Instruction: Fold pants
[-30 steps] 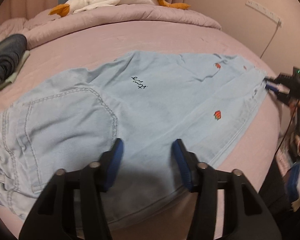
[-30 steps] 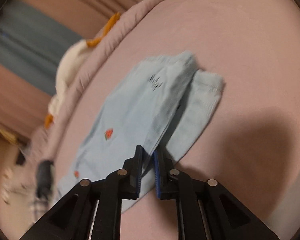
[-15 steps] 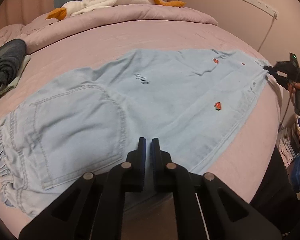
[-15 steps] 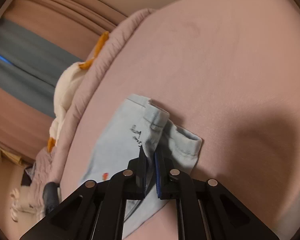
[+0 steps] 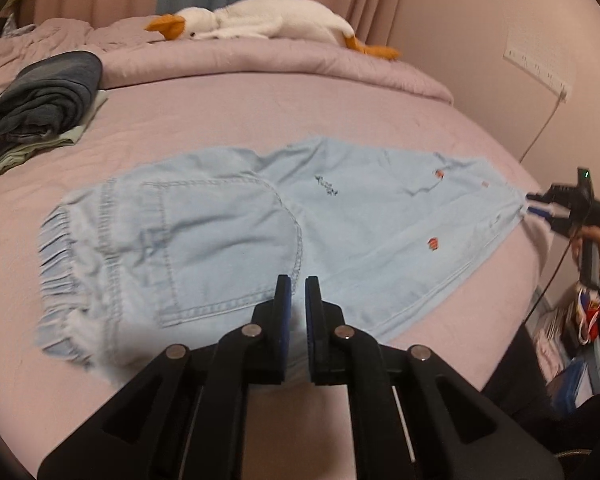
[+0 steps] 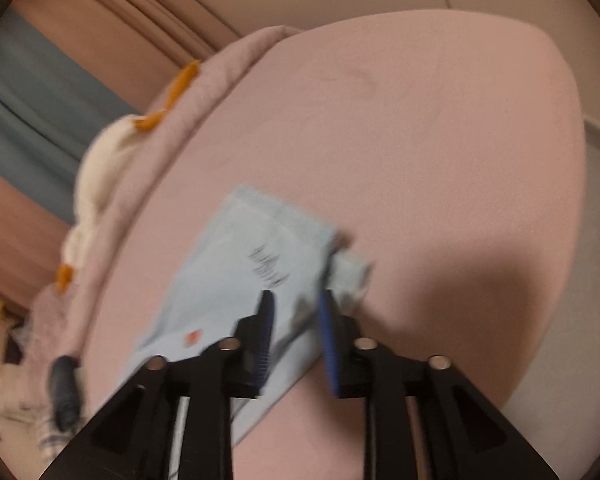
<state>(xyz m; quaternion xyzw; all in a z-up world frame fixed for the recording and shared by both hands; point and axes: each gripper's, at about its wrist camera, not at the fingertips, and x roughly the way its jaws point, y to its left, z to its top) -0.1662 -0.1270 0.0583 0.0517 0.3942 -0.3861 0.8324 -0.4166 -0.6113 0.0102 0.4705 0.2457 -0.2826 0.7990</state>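
Note:
Light blue denim pants (image 5: 236, 236) lie flat across the pink bed, folded lengthwise, waistband at the left, leg hems at the right. My left gripper (image 5: 296, 296) is shut on the near edge of the pants by the back pocket. My right gripper (image 5: 540, 206) shows at the far right by the leg hems. In the right wrist view the right gripper (image 6: 296, 304) has its jaws apart over the hem end of the pants (image 6: 236, 280); the view is blurred.
A folded dark garment pile (image 5: 44, 100) lies at the back left. A white goose plush (image 5: 268, 24) rests on the rolled duvet at the head. The bed's right edge (image 5: 532, 280) drops to a cluttered floor; a wall is behind.
My left gripper closed on the pants' near edge and drew back a little. My right gripper, shut on the hem before, has opened and let it lie flat.

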